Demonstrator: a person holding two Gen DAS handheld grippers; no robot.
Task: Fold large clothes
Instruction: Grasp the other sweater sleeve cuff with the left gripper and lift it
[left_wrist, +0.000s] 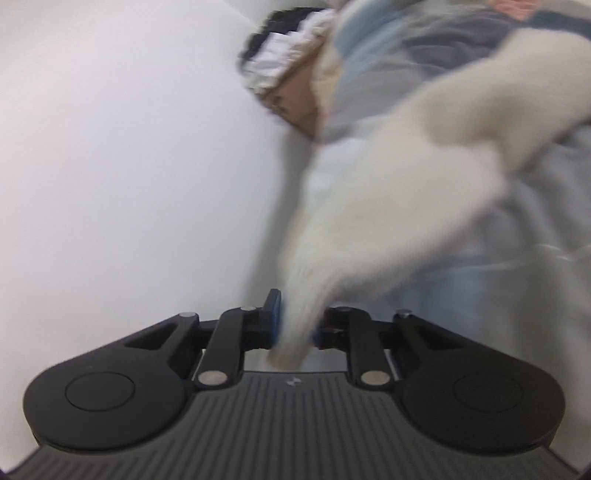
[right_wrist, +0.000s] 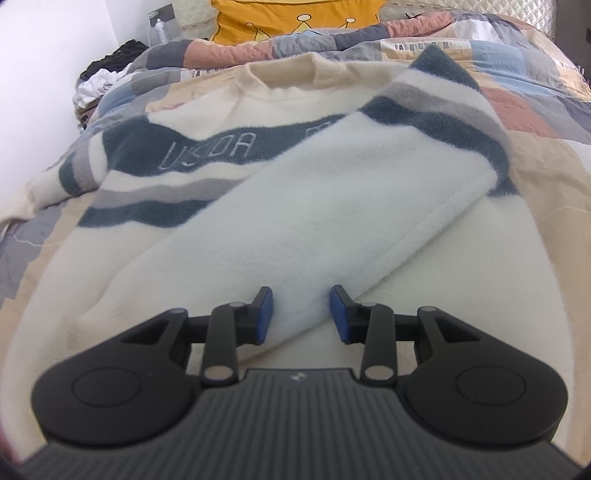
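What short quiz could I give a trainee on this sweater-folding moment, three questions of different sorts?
1. True or false: the left gripper is closed on cream fabric of the sweater.
2. Multiple choice: the right-hand sleeve in the right wrist view is A) hanging off the bed, B) folded diagonally across the sweater's front, C) tucked under the yellow pillow.
3. Short answer: what word is stitched on the sweater's dark blue chest stripe?

Key
1. True: fabric is pinched between its pads.
2. B. The right gripper stands over the cuff end with its pads apart, not clamping it.
3. USDA.
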